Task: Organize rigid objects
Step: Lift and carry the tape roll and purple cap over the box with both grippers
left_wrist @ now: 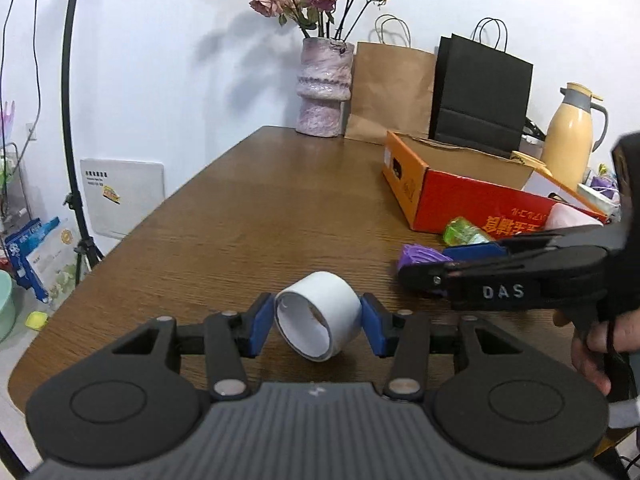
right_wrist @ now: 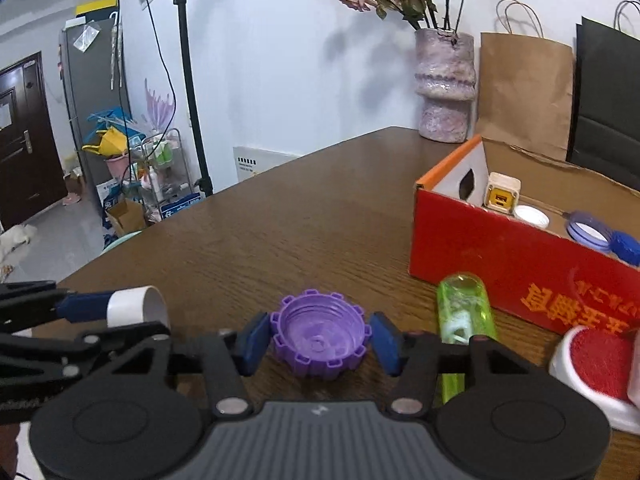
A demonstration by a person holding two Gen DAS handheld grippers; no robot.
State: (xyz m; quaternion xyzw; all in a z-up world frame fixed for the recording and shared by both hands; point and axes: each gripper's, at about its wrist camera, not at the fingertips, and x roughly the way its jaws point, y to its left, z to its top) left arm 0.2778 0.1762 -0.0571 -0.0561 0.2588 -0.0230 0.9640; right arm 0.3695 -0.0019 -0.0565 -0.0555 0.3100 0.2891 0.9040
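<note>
A white tape roll (left_wrist: pixel 318 316) stands on edge on the wooden table (left_wrist: pixel 260 208), between the blue pads of my left gripper (left_wrist: pixel 318 322); the pads touch both its sides. In the right wrist view the roll (right_wrist: pixel 136 306) sits in that gripper at the left. A purple ridged cap (right_wrist: pixel 319 334) lies open side up between the pads of my right gripper (right_wrist: pixel 319 340), with small gaps on both sides. The cap (left_wrist: pixel 420 257) shows partly behind the right gripper (left_wrist: pixel 424 268) in the left wrist view.
An open orange-red cardboard box (right_wrist: pixel 520 264) at the right holds a small yellow-white cube (right_wrist: pixel 502 198), a white lid (right_wrist: pixel 532 216) and blue-rimmed lids (right_wrist: pixel 592 234). A green transparent tube (right_wrist: pixel 466 312) lies in front of it, a red-and-white object (right_wrist: pixel 592 368) beside. Vase (left_wrist: pixel 324 84), paper bags and thermos (left_wrist: pixel 568 136) stand behind.
</note>
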